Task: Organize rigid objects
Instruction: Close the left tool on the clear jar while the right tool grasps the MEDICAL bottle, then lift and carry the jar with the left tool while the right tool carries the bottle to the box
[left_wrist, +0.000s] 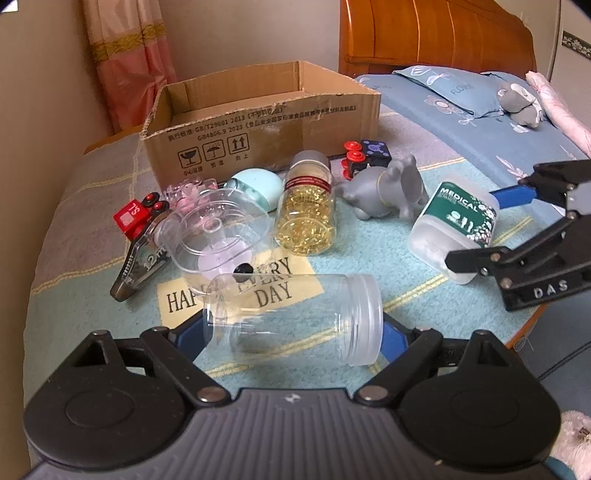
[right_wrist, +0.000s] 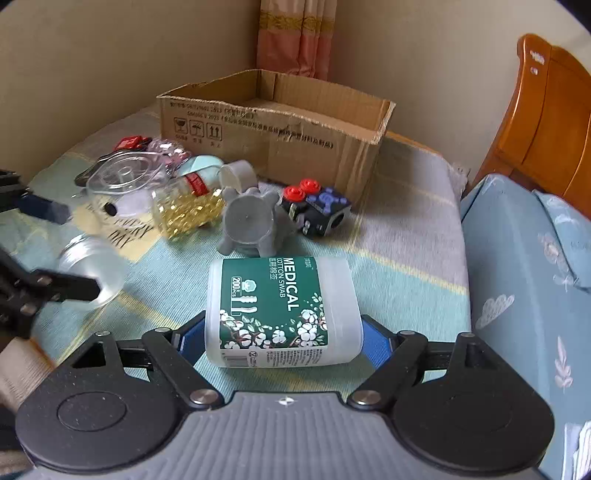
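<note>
Left gripper (left_wrist: 293, 332) pinching clear jar (left_wrist: 295, 319) endwise, right gripper (right_wrist: 282, 341) pinching swab tub (right_wrist: 282, 310) sideways, box (right_wrist: 273, 122) at twelve o'clock; slick curved walls likely to slip or roll from pads during transfer.

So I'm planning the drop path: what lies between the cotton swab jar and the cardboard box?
In the right wrist view, the grey toy animal and the black fidget cube lie between the cotton swab jar and the cardboard box.

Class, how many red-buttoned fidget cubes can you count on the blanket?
2: a red cube at the left by the clear lid, a black cube before the box's right end. Others may be hidden.
</note>
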